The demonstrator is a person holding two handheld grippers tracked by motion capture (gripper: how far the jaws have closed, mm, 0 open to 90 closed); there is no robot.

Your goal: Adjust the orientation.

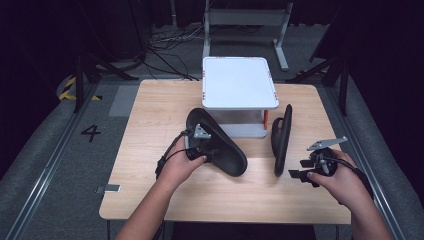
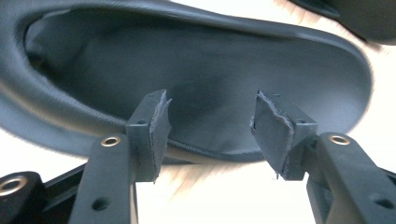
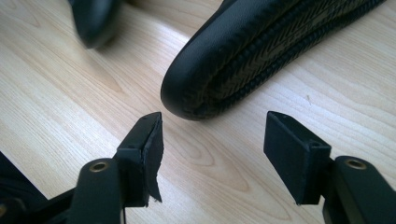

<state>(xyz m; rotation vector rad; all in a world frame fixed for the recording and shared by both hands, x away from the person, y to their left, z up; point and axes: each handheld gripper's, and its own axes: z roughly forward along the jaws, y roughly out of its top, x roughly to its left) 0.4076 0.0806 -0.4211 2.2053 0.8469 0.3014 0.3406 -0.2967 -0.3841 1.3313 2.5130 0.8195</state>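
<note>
Two black slippers lie on the wooden table (image 1: 160, 107). The left slipper (image 1: 231, 156) lies flat with its hollow inside (image 2: 224, 60) facing my left gripper (image 1: 209, 149). That gripper (image 2: 210, 112) is open, its pads on either side of the slipper's near rim without pressing it. The right slipper (image 1: 281, 140) stands on its edge, its ribbed sole (image 3: 261, 46) turned toward my right gripper (image 1: 297, 169). That gripper (image 3: 212, 135) is open, with the slipper's rounded end just beyond its fingertips and bare wood between the jaws.
A white two-level stand (image 1: 239, 82) sits at the back middle of the table, just behind both slippers. Cables and metal frame legs (image 1: 280, 45) lie on the floor beyond. The table's front strip and left side are bare wood.
</note>
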